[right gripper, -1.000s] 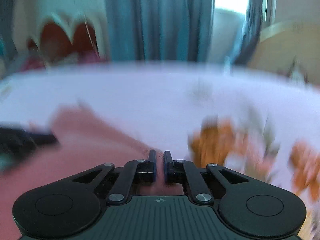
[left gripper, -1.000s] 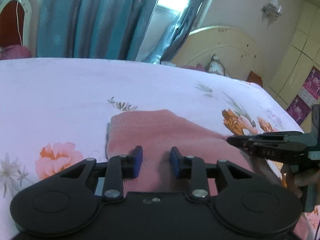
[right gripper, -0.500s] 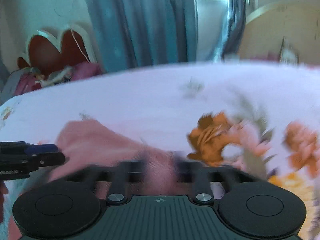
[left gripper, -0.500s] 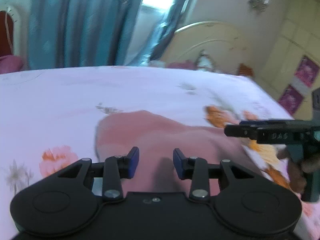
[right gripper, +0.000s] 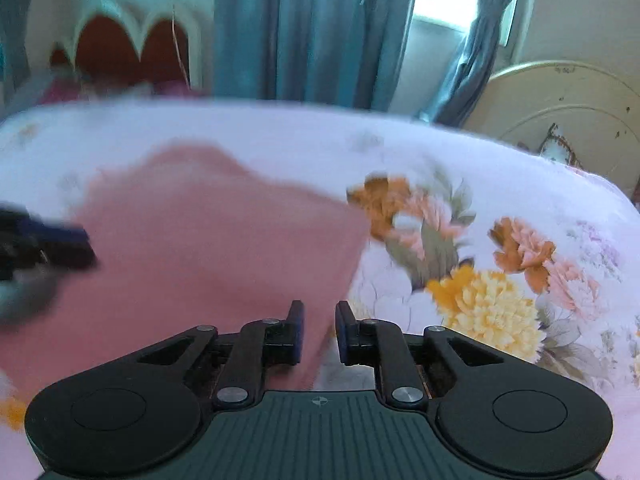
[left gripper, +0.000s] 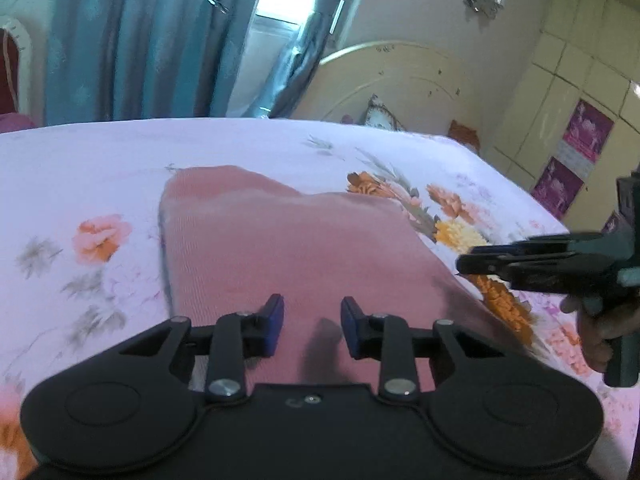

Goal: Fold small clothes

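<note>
- Both grippers are pulling back from the pink garment (left gripper: pixel 280 248), showing more of it than a second ago.
- Left gripper (left gripper: pixel 312 326) is closing slightly, jaws apart, gripping nothing; right gripper (right gripper: pixel 319 330) is narrowing too, empty.
- Garment is lying folded, smooth and flat on the floral bedsheet (left gripper: pixel 92 160); this fold is looking finished.

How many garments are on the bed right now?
1. A single pink garment lies flat on the floral bedsheet, in front of the left gripper, its right edge by the right gripper. Anything nearer than the grippers is hidden.
</note>
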